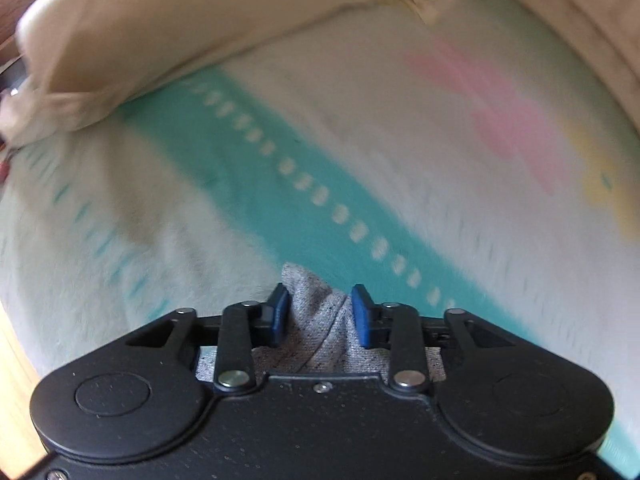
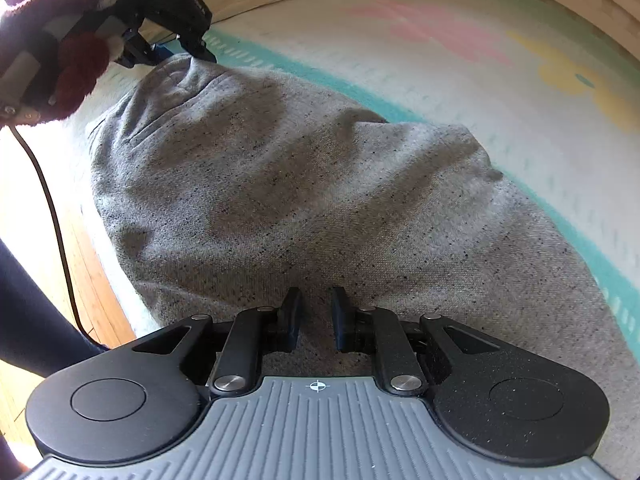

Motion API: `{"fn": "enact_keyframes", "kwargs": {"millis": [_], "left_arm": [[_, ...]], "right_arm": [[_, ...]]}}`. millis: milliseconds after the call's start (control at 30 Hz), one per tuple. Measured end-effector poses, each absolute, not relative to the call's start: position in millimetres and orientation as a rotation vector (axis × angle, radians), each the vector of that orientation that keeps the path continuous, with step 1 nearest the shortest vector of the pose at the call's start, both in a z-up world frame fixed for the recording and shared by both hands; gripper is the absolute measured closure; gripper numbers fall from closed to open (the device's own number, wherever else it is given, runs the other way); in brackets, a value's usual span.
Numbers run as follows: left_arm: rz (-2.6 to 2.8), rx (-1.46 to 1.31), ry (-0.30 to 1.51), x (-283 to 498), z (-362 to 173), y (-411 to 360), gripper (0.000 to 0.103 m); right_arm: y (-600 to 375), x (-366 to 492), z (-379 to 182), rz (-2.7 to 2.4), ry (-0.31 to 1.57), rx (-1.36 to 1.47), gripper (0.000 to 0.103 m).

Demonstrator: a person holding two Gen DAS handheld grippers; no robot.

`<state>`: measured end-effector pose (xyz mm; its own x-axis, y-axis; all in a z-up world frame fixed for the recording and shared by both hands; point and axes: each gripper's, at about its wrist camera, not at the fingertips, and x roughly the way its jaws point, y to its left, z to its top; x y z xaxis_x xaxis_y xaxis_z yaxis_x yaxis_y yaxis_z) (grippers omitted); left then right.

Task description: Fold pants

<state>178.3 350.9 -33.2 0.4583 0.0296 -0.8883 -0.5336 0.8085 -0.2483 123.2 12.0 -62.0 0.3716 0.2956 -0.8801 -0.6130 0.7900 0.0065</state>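
The grey speckled pants lie in a rumpled heap on a pastel blanket. My right gripper is at their near edge, its black pads close together with grey cloth in the narrow gap. My left gripper, held by a hand in a fuzzy dark red sleeve, is at the pants' far corner. In the left wrist view a bunched peak of the pants fills the space between the blue pads of the left gripper and touches both.
The blanket has a teal band with white dashes, plus pink and yellow shapes. A cream pillow lies at its far edge. Wooden floor, a dark cable and the person's dark-clothed leg are to the left.
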Motion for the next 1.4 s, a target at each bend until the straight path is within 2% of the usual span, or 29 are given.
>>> {"fn": "enact_keyframes", "kwargs": {"millis": [233, 300, 367, 433, 467, 633, 733, 833, 1033, 1067, 1200, 1267, 1400], "left_arm": [[0.411, -0.555, 1.033, 177.8, -42.4, 354.3, 0.065], [0.420, -0.527, 1.041, 186.2, -41.7, 350.2, 0.063], [0.450, -0.500, 1.030, 183.3, -33.2, 345.8, 0.056], [0.511, -0.472, 0.962, 174.0, -19.0, 339.2, 0.057], [0.552, -0.434, 0.923, 169.3, -11.6, 333.3, 0.062], [0.448, -0.272, 0.831, 156.2, 14.1, 294.6, 0.057], [0.269, -0.242, 0.889, 152.9, 10.4, 264.7, 0.053], [0.104, -0.223, 0.978, 148.2, -0.6, 232.4, 0.053], [-0.099, -0.173, 1.097, 133.2, -17.8, 180.3, 0.052], [-0.116, -0.183, 1.136, 133.7, -24.2, 178.0, 0.053], [-0.129, -0.225, 1.272, 136.5, -53.3, 179.2, 0.053], [-0.158, -0.142, 1.266, 137.9, -49.4, 170.8, 0.053], [-0.160, -0.162, 1.257, 144.8, -43.3, 169.1, 0.053]], "right_arm": [[0.0, 126.5, -45.8, 0.600, 0.977, -0.313, 0.087], [-11.4, 132.5, -35.3, 0.584, 0.951, -0.265, 0.087], [-26.7, 144.9, -28.6, 0.542, 0.946, -0.212, 0.087], [-38.1, 157.6, -29.4, 0.494, 0.973, -0.170, 0.086], [-42.6, 162.3, -32.6, 0.472, 0.992, -0.155, 0.086], [-54.2, 162.9, -60.6, 0.456, 1.142, -0.173, 0.086], [-48.3, 147.8, -56.1, 0.538, 1.147, -0.292, 0.086], [-47.0, 143.3, -48.0, 0.587, 1.154, -0.360, 0.086], [-77.0, 195.7, -10.6, 0.476, 1.028, -0.236, 0.086], [-80.8, 207.2, -6.2, 0.460, 1.006, -0.216, 0.084], [-84.2, 248.0, -8.2, 0.477, 0.971, -0.182, 0.067], [-86.9, 260.8, -18.7, 0.495, 0.995, -0.169, 0.065], [-83.5, 273.3, -38.6, 0.537, 1.097, -0.127, 0.066]]}}
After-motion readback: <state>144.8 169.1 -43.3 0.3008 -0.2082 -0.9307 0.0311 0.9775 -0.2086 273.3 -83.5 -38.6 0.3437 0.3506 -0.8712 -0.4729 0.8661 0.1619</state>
